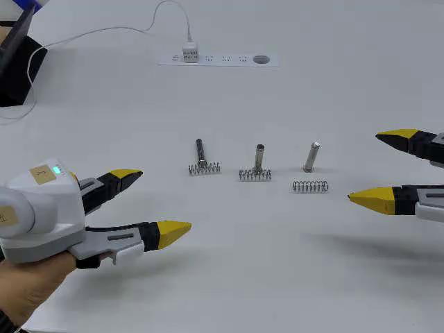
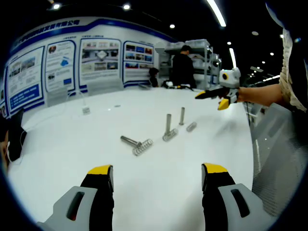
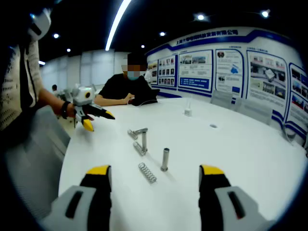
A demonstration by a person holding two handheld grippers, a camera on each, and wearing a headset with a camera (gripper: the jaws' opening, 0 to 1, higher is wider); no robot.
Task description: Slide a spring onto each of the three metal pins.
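Three metal pins stand in a row mid-table: left pin [image 1: 200,150], middle pin [image 1: 259,157], right pin [image 1: 312,157]. The left pin [image 2: 130,141] looks laid on its side; the other two are upright. A loose spring lies at each pin's foot: left spring [image 1: 205,168], middle spring [image 1: 254,175], right spring [image 1: 310,186]. My left gripper [image 1: 156,203] hovers open at the near left, apart from the pins, holding nothing. My right gripper [image 1: 371,166] is open at the right edge, level with the right pin, also holding nothing. The right spring [image 3: 147,172] lies just ahead of its jaws.
A white power strip [image 1: 218,59] with a plugged-in adapter and cable lies at the back of the white table. A dark object [image 1: 17,62] sits at the back left corner. A person [image 3: 127,89] sits at the table's far end.
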